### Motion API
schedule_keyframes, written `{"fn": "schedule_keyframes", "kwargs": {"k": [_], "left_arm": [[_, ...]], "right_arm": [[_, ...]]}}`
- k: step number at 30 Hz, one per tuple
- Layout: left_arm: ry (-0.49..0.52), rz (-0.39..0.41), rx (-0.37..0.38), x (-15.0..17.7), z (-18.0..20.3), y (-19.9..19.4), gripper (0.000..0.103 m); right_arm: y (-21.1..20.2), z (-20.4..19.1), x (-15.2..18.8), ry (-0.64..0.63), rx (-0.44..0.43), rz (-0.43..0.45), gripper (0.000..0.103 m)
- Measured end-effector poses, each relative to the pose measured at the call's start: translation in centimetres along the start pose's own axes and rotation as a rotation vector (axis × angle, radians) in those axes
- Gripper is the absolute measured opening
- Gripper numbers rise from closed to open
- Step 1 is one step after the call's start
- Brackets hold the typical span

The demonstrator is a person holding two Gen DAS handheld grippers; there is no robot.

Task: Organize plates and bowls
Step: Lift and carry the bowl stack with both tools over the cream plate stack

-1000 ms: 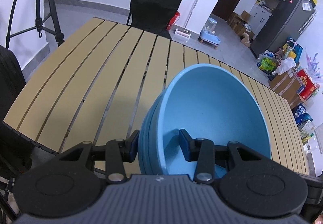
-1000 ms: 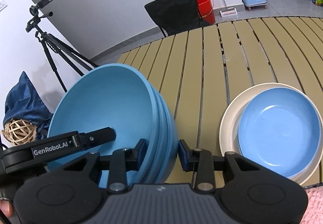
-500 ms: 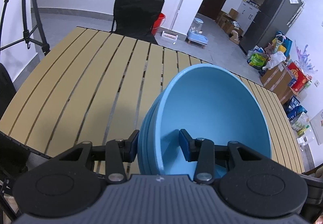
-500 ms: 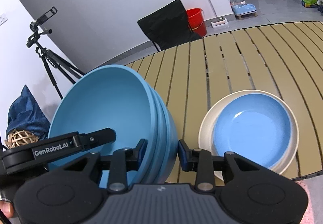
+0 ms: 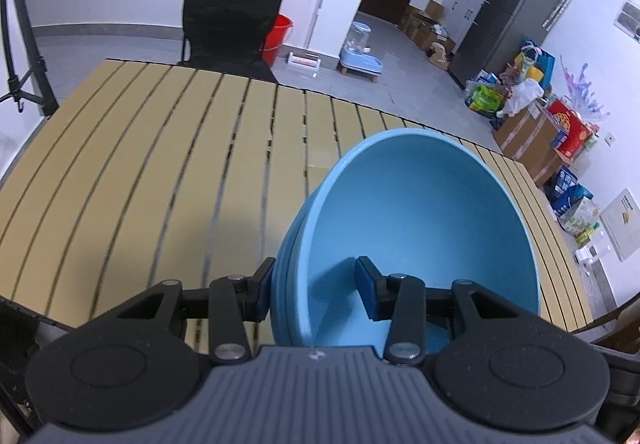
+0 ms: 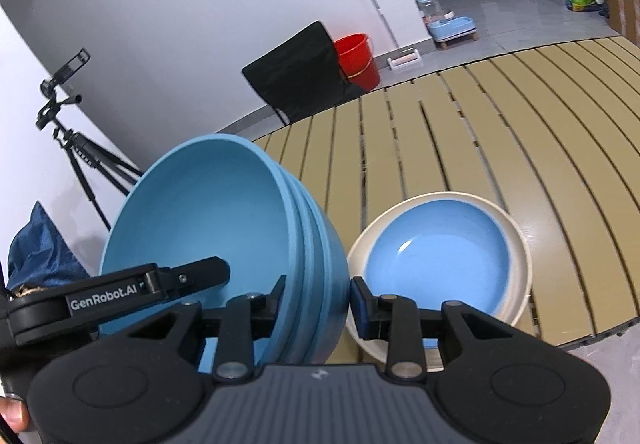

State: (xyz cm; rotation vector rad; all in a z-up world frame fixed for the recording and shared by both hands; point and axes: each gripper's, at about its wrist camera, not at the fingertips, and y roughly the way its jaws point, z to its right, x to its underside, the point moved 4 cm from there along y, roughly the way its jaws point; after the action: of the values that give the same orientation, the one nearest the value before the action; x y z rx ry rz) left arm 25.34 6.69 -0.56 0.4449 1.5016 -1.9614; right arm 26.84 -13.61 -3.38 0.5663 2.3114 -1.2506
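Both the left tongs [image 5: 316,286] and right tongs [image 6: 318,300] clamp opposite rims of 1 tilted stack of about 3 blue bowls [image 6: 224,228] above the worktop [image 5: 160,172], whose slats lie bare leftward, just beside 2 nested plates [image 6: 440,264] near its front edge.

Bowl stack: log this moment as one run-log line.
left hand-held gripper: shut on bowl stack | right hand-held gripper: shut on bowl stack, opposite rim | stack: tilted, above slatted table | plates: nested, on table
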Motion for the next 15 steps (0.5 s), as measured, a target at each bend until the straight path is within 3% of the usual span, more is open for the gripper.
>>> {"fn": "schedule_keyframes", "kwargs": {"k": [15], "left_arm": [[0.043,-0.101,0.036,0.2,3.8,6.7,0.042]], "right_arm": [[0.7,6.8,-0.6,0.11,0.074,-0.005,0.03]]}}
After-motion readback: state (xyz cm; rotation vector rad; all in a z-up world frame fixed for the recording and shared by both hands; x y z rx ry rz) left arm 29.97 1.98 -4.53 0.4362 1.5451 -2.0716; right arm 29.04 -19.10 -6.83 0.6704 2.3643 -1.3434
